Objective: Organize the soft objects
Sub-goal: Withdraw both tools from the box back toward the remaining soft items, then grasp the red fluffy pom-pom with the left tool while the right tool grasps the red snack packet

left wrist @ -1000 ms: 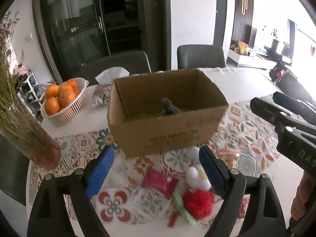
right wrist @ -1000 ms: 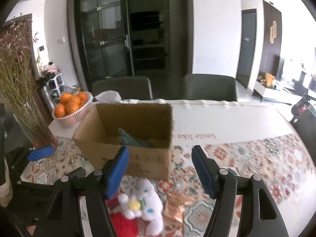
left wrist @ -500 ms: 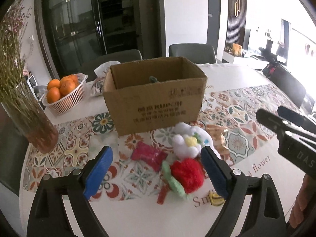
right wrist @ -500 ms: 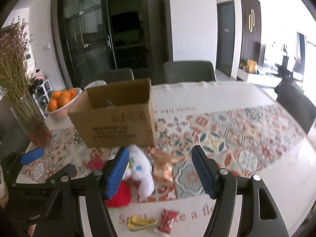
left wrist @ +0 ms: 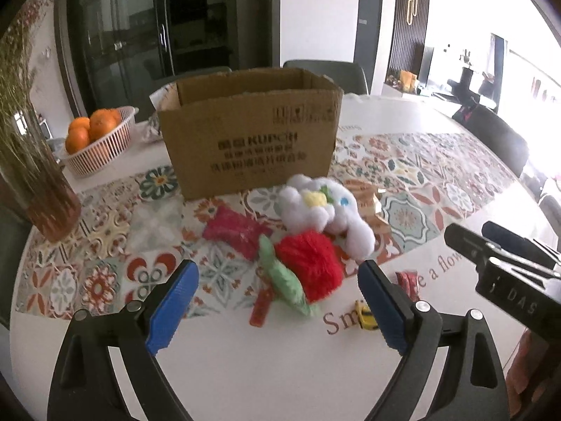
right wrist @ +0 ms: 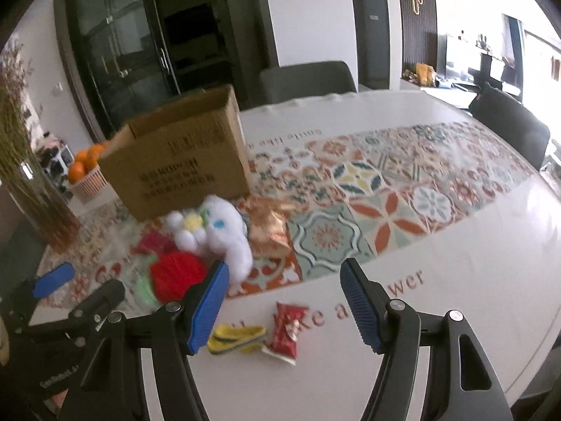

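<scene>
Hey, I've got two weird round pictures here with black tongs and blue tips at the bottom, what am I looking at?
There is no robot here. A person holds a hand-held grasping tool in each hand, and a wide-angle camera on each tool looks forward between its two blue-padded fingers.

One picture is from the left tool, the other from the right tool. Each also catches the other tool at its edge.

On the patterned table stands an open cardboard box. In front of it lie a white plush toy, a red fluffy ball, a green soft piece, a pink packet, a copper foil bag, a small red wrapper and a yellow wrapper. A basket of oranges and a vase of dried stems stand to the side.

Neither tool holds anything; the left one's jaws are opening.
</scene>
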`<state>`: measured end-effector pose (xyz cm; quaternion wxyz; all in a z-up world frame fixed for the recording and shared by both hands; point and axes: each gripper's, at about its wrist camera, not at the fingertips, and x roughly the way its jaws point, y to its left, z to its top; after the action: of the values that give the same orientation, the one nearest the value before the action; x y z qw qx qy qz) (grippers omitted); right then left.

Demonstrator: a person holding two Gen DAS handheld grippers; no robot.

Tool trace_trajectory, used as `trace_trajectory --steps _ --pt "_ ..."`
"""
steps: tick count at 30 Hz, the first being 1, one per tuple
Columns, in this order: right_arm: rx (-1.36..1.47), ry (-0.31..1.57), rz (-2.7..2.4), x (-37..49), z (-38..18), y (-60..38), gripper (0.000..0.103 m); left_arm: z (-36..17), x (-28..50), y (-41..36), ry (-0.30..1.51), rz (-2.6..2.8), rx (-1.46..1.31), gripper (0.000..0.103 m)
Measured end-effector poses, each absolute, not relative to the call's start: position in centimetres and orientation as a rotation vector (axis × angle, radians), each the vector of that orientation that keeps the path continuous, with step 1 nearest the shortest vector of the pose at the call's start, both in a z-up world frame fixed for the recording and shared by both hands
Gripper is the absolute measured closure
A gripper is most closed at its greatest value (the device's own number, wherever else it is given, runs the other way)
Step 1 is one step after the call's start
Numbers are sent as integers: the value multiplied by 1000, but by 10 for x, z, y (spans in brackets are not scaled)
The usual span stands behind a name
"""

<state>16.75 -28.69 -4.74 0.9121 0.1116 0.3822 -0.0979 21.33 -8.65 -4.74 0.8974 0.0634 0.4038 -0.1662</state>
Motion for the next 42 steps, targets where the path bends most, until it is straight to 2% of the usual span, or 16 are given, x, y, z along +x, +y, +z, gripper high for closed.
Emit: trace_trajectory --steps 20,31,38,42 --pt "358 928 -239 175 -115 -299 36 -103 240 -105 921 -400 140 10" --pt "359 950 -246 183 -130 -297 38 -127 264 -116 983 -387 98 10" --pt "359 986 -250 191 -139 -299 43 -143 275 -123 1016 -374 99 10" --pt "312 982 -257 192 -140 -294 52 -150 279 -123 1016 -353 101 14"
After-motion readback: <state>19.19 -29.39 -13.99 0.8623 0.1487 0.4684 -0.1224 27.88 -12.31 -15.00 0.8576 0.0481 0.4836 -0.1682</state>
